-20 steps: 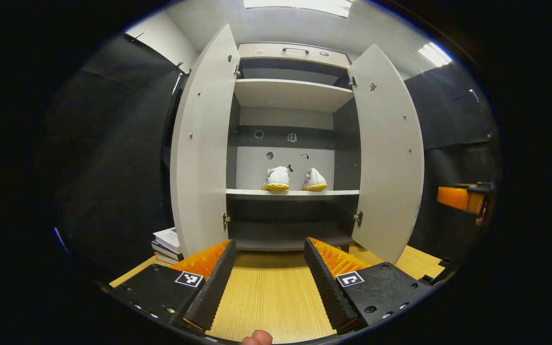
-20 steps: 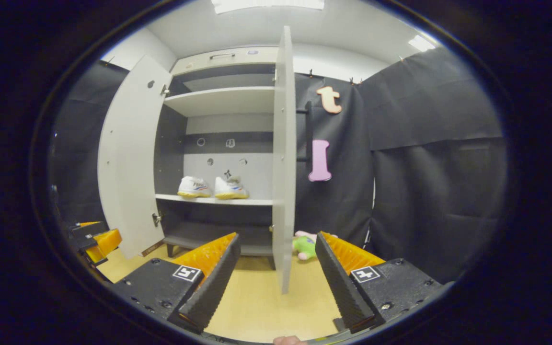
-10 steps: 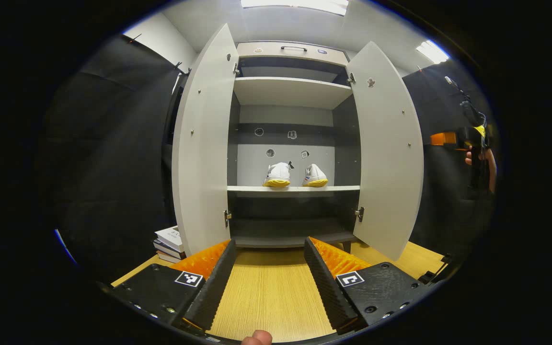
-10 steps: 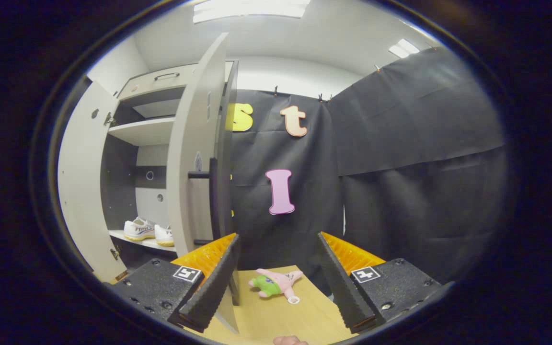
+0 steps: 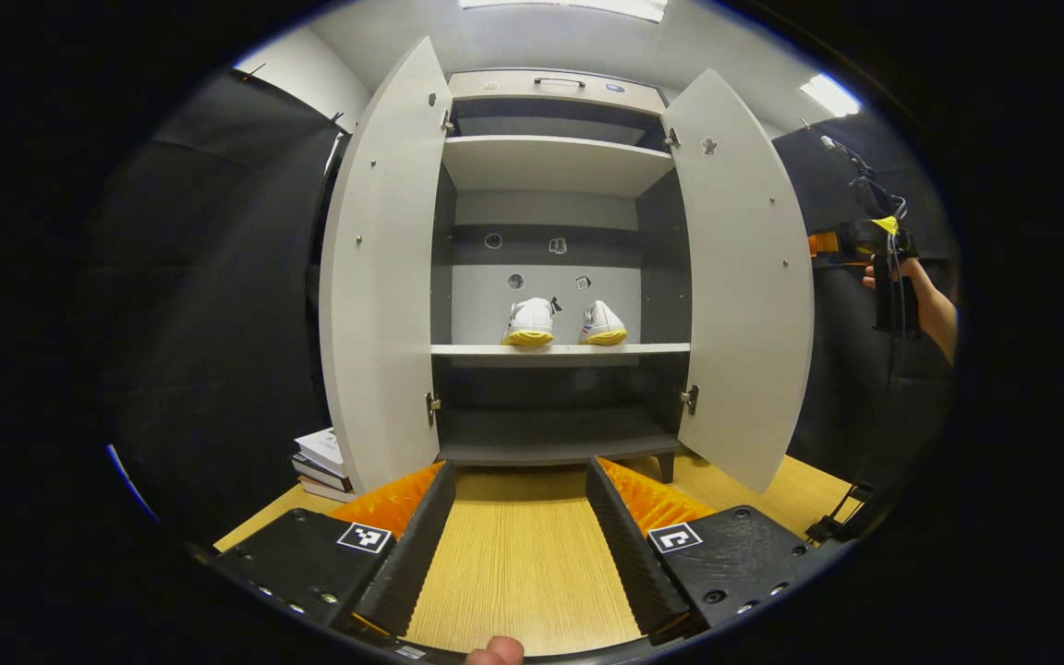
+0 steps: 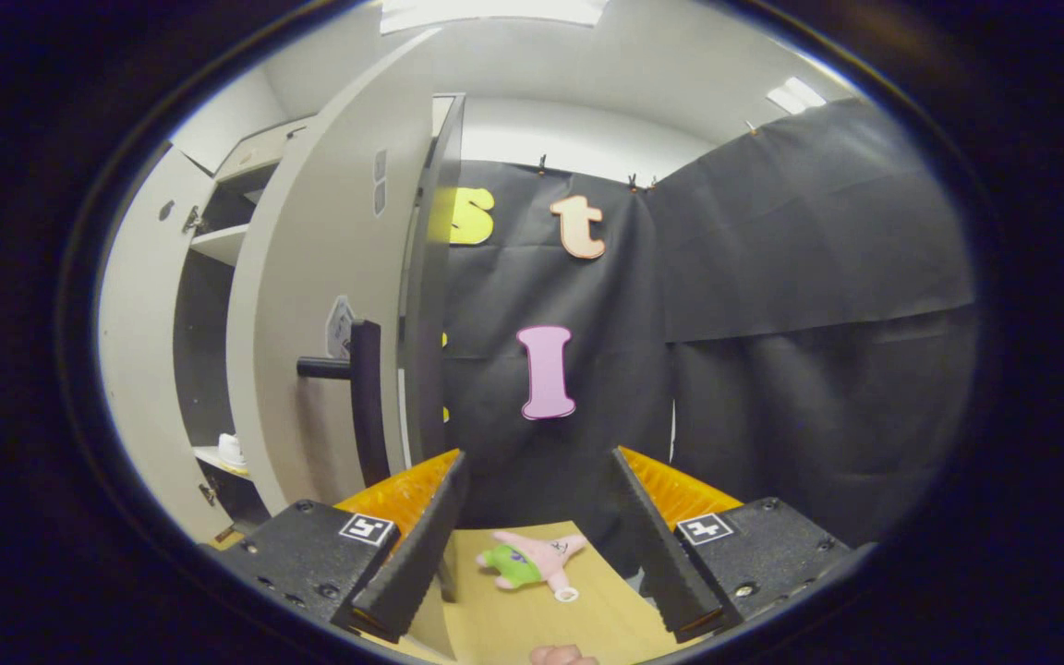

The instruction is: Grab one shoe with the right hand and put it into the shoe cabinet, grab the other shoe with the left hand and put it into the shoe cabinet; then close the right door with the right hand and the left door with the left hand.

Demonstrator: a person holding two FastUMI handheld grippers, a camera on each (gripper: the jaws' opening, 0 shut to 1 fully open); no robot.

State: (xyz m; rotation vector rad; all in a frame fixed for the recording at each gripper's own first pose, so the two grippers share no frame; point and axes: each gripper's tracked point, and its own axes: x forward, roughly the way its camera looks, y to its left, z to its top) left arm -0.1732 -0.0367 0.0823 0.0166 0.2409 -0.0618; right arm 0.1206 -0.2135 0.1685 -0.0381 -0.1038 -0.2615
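Observation:
Two white shoes with yellow soles, one [image 5: 531, 322] beside the other [image 5: 603, 323], stand on the middle shelf [image 5: 560, 350] of the grey shoe cabinet. Both doors hang open: the left door [image 5: 377, 277] and the right door [image 5: 741, 277]. My left gripper [image 5: 518, 540] is open and empty, low over the wooden floor in front of the cabinet. In the left gripper view the right gripper [image 5: 851, 242] shows past the right door's outer side, held by a hand [image 5: 929, 300]. My right gripper [image 6: 537, 545] is open and empty behind the right door [image 6: 329, 296], close to its dark handle [image 6: 361, 397]. One shoe [image 6: 229, 450] peeks out.
A stack of books [image 5: 324, 459] lies on the floor left of the cabinet. A pink and green plush toy [image 6: 532, 561] lies on the floor behind the right door. Black cloth walls close in both sides. An upper shelf [image 5: 555, 162] stands bare.
The right gripper has swung up and around to the outer side of the right door, near its handle. The left gripper has drifted slightly back and stayed open.

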